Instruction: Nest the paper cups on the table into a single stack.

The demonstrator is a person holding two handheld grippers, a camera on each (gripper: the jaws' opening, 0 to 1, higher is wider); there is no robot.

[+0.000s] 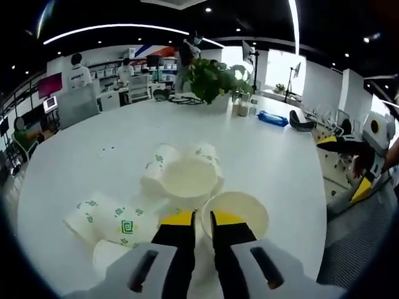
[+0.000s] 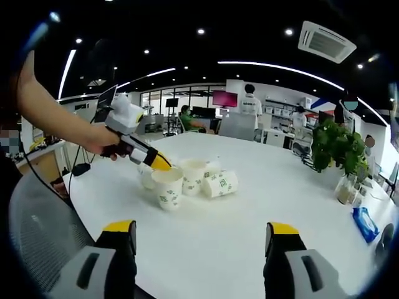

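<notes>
A broad, round white worktop (image 1: 93,143) spread across a big open-plan office. Overhead, the black ceiling (image 2: 187,37) carried small round spotlights and a long curved strip light (image 1: 112,28), with a square white air-conditioning vent (image 2: 326,42) set into it. A leafy green potted plant (image 1: 212,80) stood at the worktop's far edge, a flat blue packet (image 1: 272,118) lying near it. Bright windows (image 1: 280,68) glowed along one white wall. Desks and monitors (image 2: 224,98) lined the back, where people in white shirts (image 2: 250,103) stood.
</notes>
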